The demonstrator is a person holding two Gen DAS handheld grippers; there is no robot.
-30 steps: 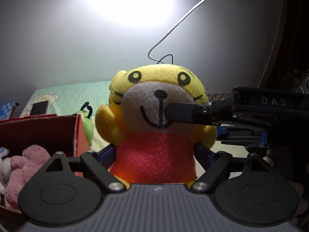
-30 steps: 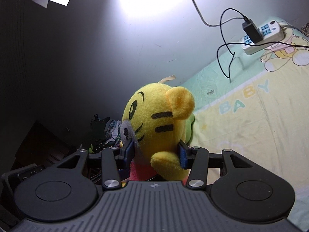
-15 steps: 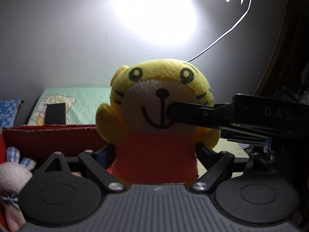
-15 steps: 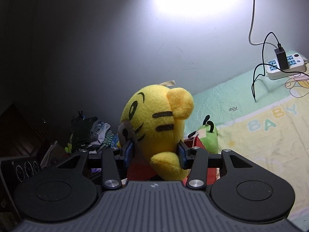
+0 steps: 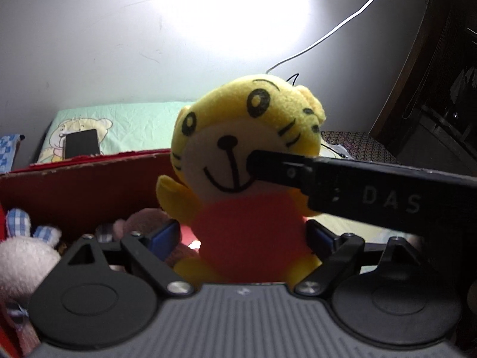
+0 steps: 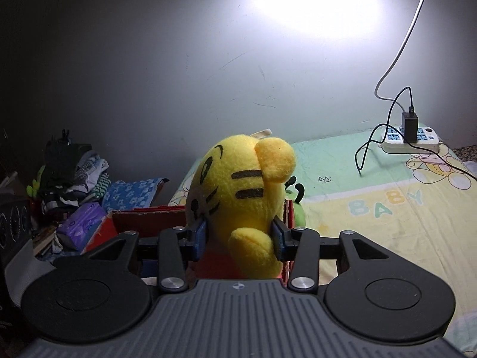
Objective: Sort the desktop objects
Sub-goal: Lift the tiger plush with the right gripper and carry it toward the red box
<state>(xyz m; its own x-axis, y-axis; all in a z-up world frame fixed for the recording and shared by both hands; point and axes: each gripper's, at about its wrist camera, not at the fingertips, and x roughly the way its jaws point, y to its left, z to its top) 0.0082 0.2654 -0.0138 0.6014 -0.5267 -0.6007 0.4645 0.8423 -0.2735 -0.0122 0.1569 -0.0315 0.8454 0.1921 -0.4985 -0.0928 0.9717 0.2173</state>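
A yellow tiger plush (image 5: pixel 244 161) with a red body is held by both grippers above a red cardboard box (image 5: pixel 89 191). My left gripper (image 5: pixel 243 235) is shut on its red body, facing its front. My right gripper (image 6: pixel 240 235) is shut on its head from the side (image 6: pixel 238 191); one right finger (image 5: pixel 286 170) crosses the plush's cheek in the left wrist view. The plush's head tilts to the left. The box (image 6: pixel 143 217) holds a pink plush (image 5: pixel 140 223) and a pale rabbit plush (image 5: pixel 23 256).
A green plush (image 6: pixel 298 197) lies behind the box on the baby-print sheet (image 6: pixel 387 223). A power strip (image 6: pixel 411 140) with charger and cables sits at the far right by the wall. A phone (image 5: pixel 82 146) lies on the sheet. Clothes and a purple pack (image 6: pixel 80 223) are piled at the left.
Both grippers carried the plush leftward and lower, over the red box. The plush's head has tilted. The box and its plush toys now fill more of the left wrist view.
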